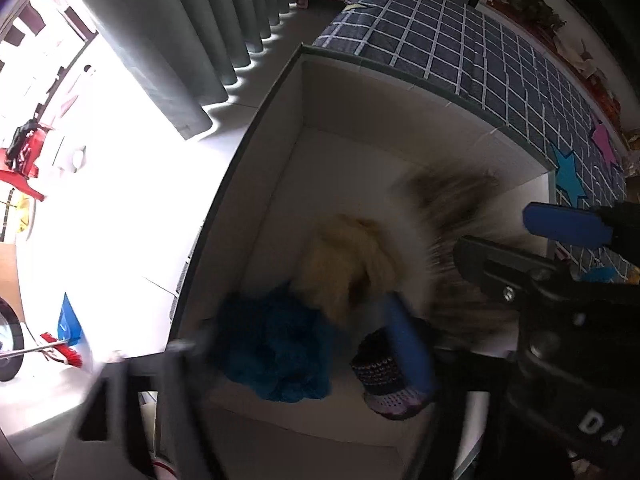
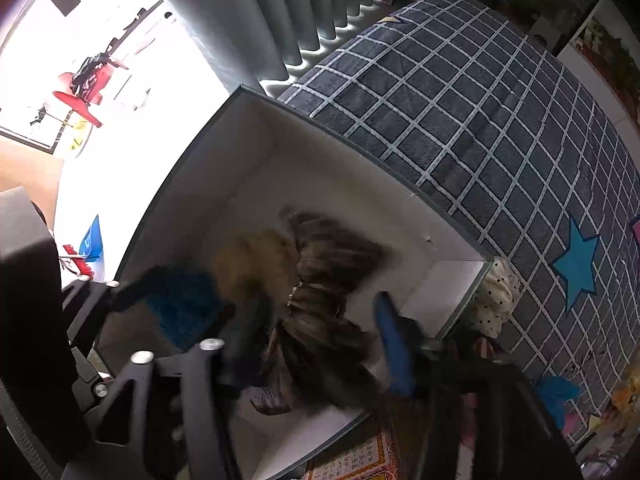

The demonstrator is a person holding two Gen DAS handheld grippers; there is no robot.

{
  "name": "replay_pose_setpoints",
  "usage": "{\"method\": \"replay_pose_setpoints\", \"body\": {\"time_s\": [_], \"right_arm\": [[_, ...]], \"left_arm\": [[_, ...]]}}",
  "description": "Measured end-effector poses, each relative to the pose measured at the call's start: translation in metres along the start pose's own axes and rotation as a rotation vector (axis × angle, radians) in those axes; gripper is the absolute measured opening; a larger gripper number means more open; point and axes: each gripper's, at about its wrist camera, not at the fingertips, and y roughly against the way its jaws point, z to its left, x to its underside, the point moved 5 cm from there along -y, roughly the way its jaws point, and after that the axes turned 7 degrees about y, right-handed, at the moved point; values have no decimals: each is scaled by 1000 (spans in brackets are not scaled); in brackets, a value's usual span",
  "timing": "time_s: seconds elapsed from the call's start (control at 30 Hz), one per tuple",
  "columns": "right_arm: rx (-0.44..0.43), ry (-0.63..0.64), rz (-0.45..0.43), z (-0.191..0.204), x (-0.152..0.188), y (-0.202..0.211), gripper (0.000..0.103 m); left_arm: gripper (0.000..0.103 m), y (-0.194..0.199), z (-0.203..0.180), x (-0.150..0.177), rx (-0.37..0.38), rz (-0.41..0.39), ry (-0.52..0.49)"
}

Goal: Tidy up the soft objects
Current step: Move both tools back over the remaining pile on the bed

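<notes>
Box: white-lined, frame center, holding blue fluffy ball, cream fluffy piece, knitted item.
Right gripper: spread, over brown fur.
Left gripper: state unclear, blurred.

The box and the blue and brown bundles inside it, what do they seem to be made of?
The box looks like stiff cardboard: flat matte white walls, thin grey rim. The blue bundle looks like chunky knitted or chenille yarn, nubby and matte. The brown bundle looks like long-pile faux fur, judging by its streaky strands, though motion blur leaves that open.
</notes>
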Motion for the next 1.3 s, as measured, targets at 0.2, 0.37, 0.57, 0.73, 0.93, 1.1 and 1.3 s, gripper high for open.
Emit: {"method": "replay_pose_setpoints", "body": {"time_s": [0.2, 0.37, 0.57, 0.73, 0.93, 1.1, 1.3], "right_arm": [[33, -5, -6, -5, 3, 4, 89], [82, -15, -24, -11, 5, 13, 103], [81, 0, -63, -13, 6, 32, 103], [62, -22, -86, -23, 10, 44, 103], [36, -83, -113, -54, 21, 60, 103], [-26, -191, -127, -97, 43, 75, 103], [-11, -354, -124, -173, 93, 80, 103]], "left_arm": [[96, -3, -2, 3, 7, 39, 13], [103, -1, -4, -1, 75, 29, 37], [103, 2, -16, -5, 115, 37, 34], [103, 12, -36, -13, 129, 29, 6], [103, 32, -65, -21, 150, 12, -51], [103, 52, -98, -28, 183, 14, -122], [103, 67, -152, -30, 200, 28, -214]]}}
